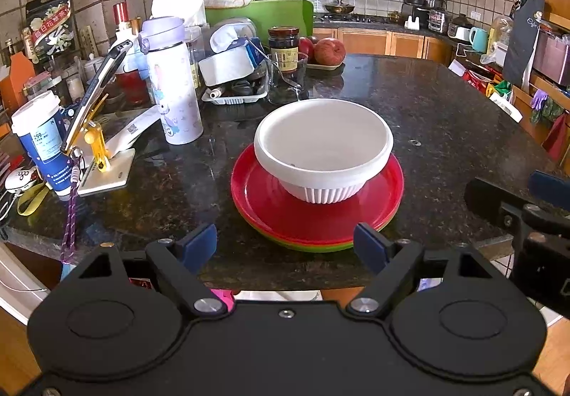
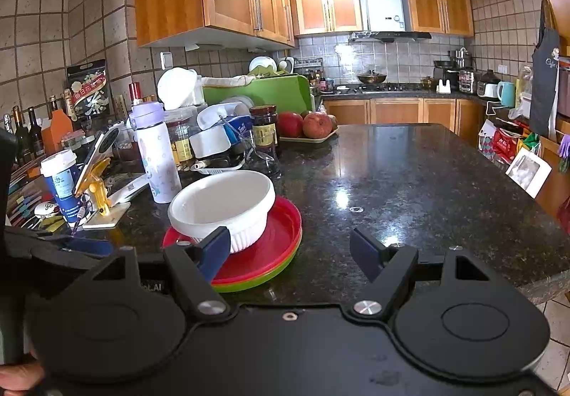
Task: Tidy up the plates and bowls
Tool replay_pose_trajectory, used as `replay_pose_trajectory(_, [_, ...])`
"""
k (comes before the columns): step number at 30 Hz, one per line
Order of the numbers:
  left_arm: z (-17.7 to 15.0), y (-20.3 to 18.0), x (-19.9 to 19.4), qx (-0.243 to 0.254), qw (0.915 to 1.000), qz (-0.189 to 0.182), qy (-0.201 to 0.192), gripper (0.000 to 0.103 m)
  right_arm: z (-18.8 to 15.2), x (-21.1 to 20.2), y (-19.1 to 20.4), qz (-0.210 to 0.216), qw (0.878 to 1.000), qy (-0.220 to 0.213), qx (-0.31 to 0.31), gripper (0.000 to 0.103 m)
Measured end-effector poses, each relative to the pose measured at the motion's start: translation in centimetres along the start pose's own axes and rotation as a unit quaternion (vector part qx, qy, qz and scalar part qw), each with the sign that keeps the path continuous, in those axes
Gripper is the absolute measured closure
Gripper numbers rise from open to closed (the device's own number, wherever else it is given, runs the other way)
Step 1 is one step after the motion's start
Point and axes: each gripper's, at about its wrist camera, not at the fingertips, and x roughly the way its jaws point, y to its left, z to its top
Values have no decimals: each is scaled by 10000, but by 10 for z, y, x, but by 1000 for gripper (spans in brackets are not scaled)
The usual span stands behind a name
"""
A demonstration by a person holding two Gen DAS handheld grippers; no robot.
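A white bowl with a ribbed base sits upright on a red plate, which is stacked on a green plate near the front edge of the dark granite counter. My left gripper is open and empty, held just in front of the stack. In the right wrist view the bowl and the red plate lie to the left. My right gripper is open and empty, to the right of the stack at the counter edge. The right gripper also shows in the left wrist view.
Clutter fills the counter's left and back: a white and purple bottle, a blue paper cup, a phone on a yellow stand, a dark jar, a glass, apples on a tray.
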Motion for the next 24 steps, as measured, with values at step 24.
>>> replay_pose_trajectory(24, [0,4,3,-1,10000,-29,59,20,2,1,0,42,10000,32,-41,24])
